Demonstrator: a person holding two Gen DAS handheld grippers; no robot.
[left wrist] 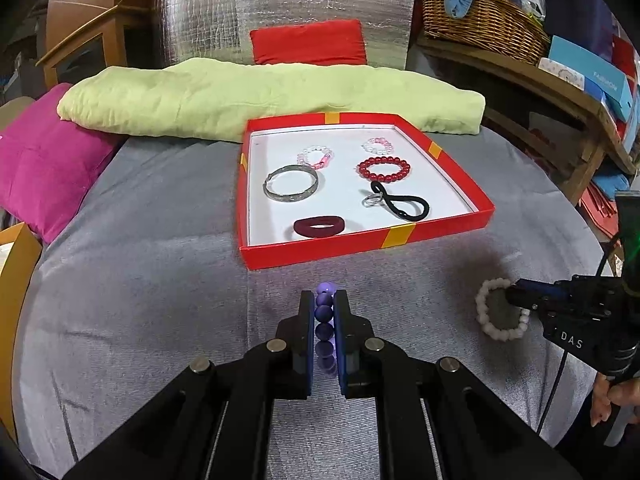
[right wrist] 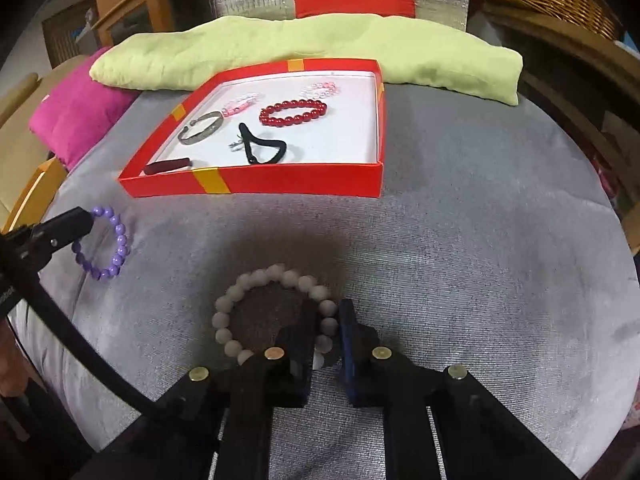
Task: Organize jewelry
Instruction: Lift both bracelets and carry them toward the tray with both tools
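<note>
bright, even | soft shadows | fisheye-warped, dark corners | slight blur

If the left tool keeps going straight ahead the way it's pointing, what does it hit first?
Most likely the near wall of the red box. The left tool, holding the purple bracelet, points right at it over bare grey cloth. Height is hard to judge; it might pass over the wall.

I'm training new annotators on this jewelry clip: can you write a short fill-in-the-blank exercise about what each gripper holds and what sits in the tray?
1. The left gripper is shut on a bracelet of ____ beads.
2. The right gripper is closed on the ____ bead bracelet, which rests on the grey cloth.
3. The red bead bracelet lies inside the ____ box lid.
4. The silver bangle lies ____ the box lid.

Missing words: purple; white; red; inside
</note>
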